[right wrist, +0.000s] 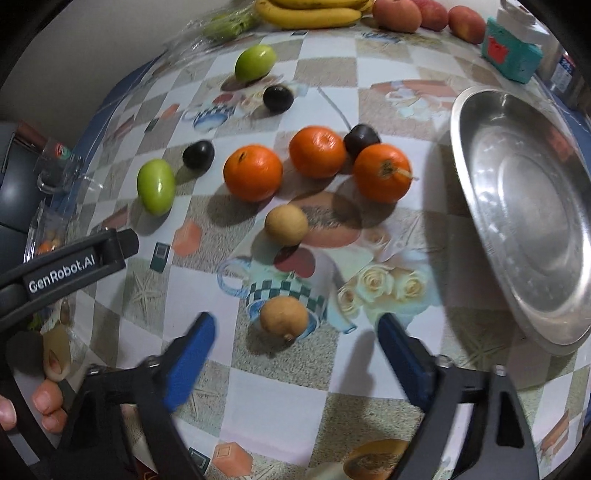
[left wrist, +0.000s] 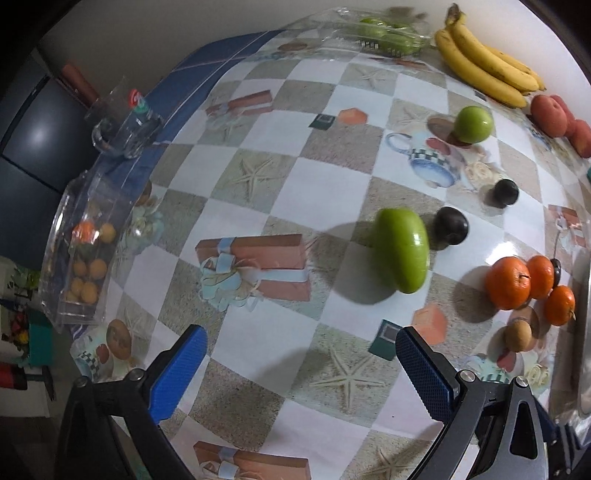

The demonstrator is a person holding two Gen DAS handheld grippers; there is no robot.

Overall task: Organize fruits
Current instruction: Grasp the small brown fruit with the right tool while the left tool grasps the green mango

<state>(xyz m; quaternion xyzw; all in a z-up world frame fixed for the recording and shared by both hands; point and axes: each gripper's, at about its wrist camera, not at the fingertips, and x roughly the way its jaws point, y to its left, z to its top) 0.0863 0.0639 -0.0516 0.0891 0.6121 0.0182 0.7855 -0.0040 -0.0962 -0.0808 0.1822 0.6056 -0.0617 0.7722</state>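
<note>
A counter (left wrist: 258, 155) covered with a checked cloth printed with starfish, gift boxes and teacups fills both views. At its right side a steel bowl (right wrist: 532, 221) sits with nothing inside. At the left edge a clear plastic box (left wrist: 79, 254) holds small orange fruits, and a clear packet (left wrist: 388, 35) of green fruits lies at the far edge beside the bananas (left wrist: 487, 66) and red apples (left wrist: 554, 118).

Loose fruit lies between: three oranges (right wrist: 317, 162) clustered together with a dark plum (right wrist: 361, 138) touching two of them, two more dark plums (right wrist: 198, 153) further out, and two green fruits (right wrist: 157, 186), one near and one far. Two small brown fruits (right wrist: 286, 225) lie nearest the right tool (right wrist: 295, 343), whose blue pads are spread wide with the closer one just ahead of the gap. The left tool (left wrist: 299, 354) is likewise spread, holding nothing, pointing toward the near green fruit. A teal box (right wrist: 513, 55) stands behind the bowl.
</note>
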